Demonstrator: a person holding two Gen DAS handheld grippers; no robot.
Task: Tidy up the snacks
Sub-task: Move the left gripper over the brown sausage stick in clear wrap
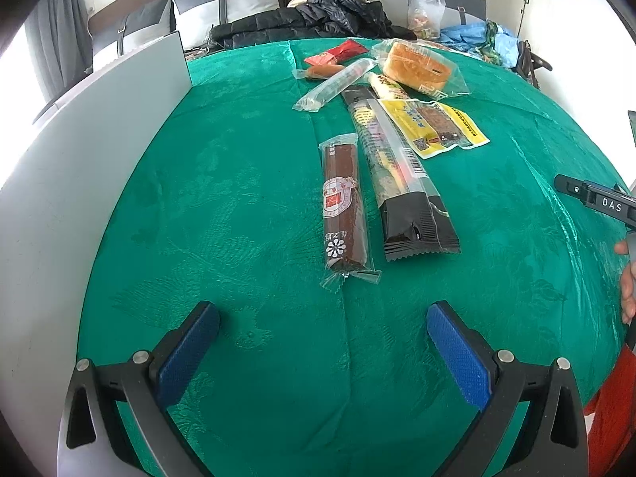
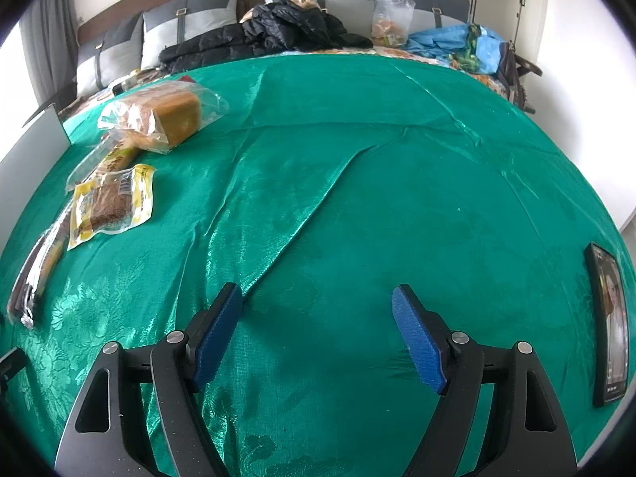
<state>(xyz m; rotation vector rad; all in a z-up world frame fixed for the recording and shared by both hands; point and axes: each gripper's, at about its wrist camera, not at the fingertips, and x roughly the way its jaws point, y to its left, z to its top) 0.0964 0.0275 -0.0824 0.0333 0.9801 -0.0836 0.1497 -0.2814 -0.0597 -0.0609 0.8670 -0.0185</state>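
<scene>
left gripper (image 1: 322,328): black frame, blue textured pads, silver screws | right gripper (image 2: 317,310): same, "DAS" marking | sleeve (image 1: 612,409): red

A shiny green cloth (image 1: 246,183) woven with a faint floral pattern is covering the worktop. On it a dark red sausage (image 1: 342,206) is showing a white seal and flower mark, a long black pack (image 1: 401,183) is carrying a clear striped window, and a yellow pouch (image 1: 437,127) is wrapping brown pieces. The bread (image 1: 417,64) is glowing golden orange. Both claws (image 1: 322,314) (image 2: 317,294) are wearing blue dotted pads on black frames.
</scene>
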